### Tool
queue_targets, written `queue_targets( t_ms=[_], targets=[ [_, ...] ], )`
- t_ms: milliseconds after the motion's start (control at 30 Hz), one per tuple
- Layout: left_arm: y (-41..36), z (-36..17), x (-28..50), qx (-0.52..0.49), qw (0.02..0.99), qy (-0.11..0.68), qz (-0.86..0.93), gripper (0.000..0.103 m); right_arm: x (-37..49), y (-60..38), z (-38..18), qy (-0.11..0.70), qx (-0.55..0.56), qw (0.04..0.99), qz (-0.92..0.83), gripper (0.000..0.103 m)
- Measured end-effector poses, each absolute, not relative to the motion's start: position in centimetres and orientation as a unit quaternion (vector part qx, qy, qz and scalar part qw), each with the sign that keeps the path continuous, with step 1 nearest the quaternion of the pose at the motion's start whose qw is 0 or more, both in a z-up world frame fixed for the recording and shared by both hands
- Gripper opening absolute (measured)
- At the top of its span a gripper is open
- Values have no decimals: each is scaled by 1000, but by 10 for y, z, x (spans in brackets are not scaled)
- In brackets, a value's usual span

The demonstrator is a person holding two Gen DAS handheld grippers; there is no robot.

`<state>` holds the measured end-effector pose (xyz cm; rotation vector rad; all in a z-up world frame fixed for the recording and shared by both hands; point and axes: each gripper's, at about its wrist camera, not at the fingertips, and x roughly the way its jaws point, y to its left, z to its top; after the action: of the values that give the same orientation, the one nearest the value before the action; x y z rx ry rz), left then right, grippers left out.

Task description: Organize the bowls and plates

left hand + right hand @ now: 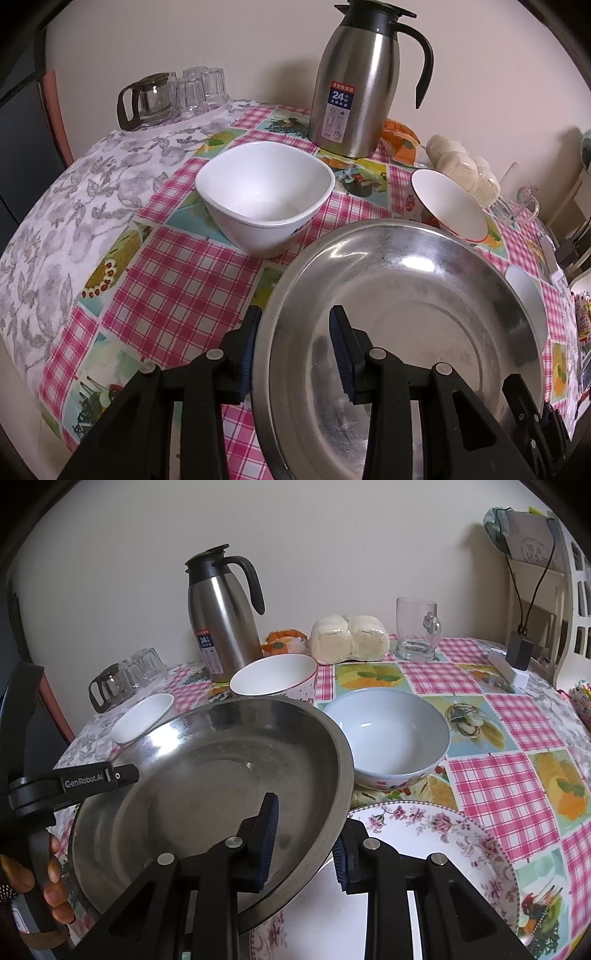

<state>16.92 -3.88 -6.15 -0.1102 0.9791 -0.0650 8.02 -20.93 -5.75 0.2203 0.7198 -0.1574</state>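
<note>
Left wrist view: left tool (295,354) clamps the steel plate's (406,295) near rim, right tool (304,843) grips the opposite rim, plate tilted above the floral plate (443,834) on the desk (498,775), bowls beyond.

Kitchen table set against a plain cream wall

A steel thermal carafe (221,627) with a black handle stands upright near the wall on a pink-checked, fruit-printed tablecloth (498,782). Left of it sit a glass coffee pot (146,101) and a cluster of upturned tumblers (201,90). To its right lie an orange-printed packet (282,642), wrapped white buns (349,638) and an empty glass mug (417,629). A black charger (519,651) rests on a white block at the table's far edge.
</note>
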Motion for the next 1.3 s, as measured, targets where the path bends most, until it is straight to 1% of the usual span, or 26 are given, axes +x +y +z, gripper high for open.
queue_targets(
  t_ms=[300,1033,1200,1233,1267,1300],
  targets=[
    [-34,-72,179,-66,874,480,-31,38,90,-203,-65,367,93,922,-83,30],
    [-41,-80,190,-41,878,476,-28,38,104,-196,-77,396,38,910,-119,31],
    [-42,-81,190,-36,874,484,-31,40,104,-196,-77,398,37,908,-122,31],
    [-42,-81,190,-37,872,487,-34,42,104,-196,-77,400,37,908,-123,32],
    [-42,-81,191,-38,870,490,-36,44,104,-196,-77,401,38,907,-121,38],
    [-42,-80,190,-38,869,492,-38,50,104,-196,-77,401,38,907,-119,41]
  ],
)
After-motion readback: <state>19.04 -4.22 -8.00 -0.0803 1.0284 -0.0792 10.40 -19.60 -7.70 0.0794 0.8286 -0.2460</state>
